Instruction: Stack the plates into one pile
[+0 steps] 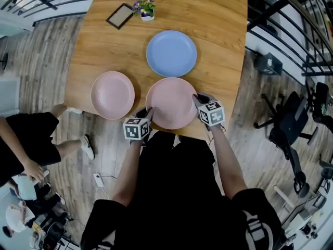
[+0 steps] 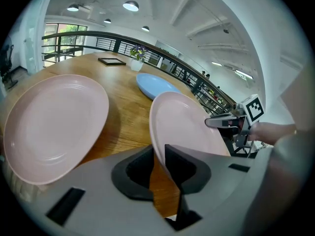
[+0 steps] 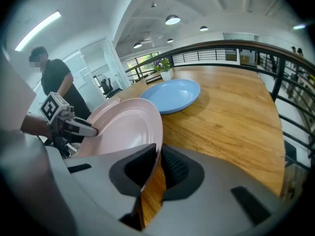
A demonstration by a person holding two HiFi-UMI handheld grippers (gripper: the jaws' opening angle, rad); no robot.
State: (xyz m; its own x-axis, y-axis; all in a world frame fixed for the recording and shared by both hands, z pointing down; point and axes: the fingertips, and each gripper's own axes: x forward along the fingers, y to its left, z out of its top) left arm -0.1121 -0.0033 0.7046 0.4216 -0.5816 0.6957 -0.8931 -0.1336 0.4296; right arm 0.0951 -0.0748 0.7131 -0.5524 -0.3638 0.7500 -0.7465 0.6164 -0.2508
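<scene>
The nearer pink plate [image 1: 171, 102] hangs partly over the table's front edge, gripped on both sides. My left gripper [image 1: 148, 114] is shut on its left rim [image 2: 160, 151], and my right gripper [image 1: 197, 100] is shut on its right rim [image 3: 158, 154]. In the left gripper view this plate [image 2: 184, 127] stands tilted, with the right gripper [image 2: 224, 123] at its far rim. A second pink plate [image 1: 113, 94] lies flat to the left [image 2: 49, 124]. Behind them a blue plate [image 1: 171, 53] rests on the wood [image 3: 170, 95].
At the back of the wooden table [image 1: 218, 30] stand a dark picture frame [image 1: 120, 15] and a small potted plant [image 1: 144, 8]. A person in black [image 1: 31, 145] is at the left. An office chair [image 1: 291, 124] and a railing [image 1: 291, 14] are at the right.
</scene>
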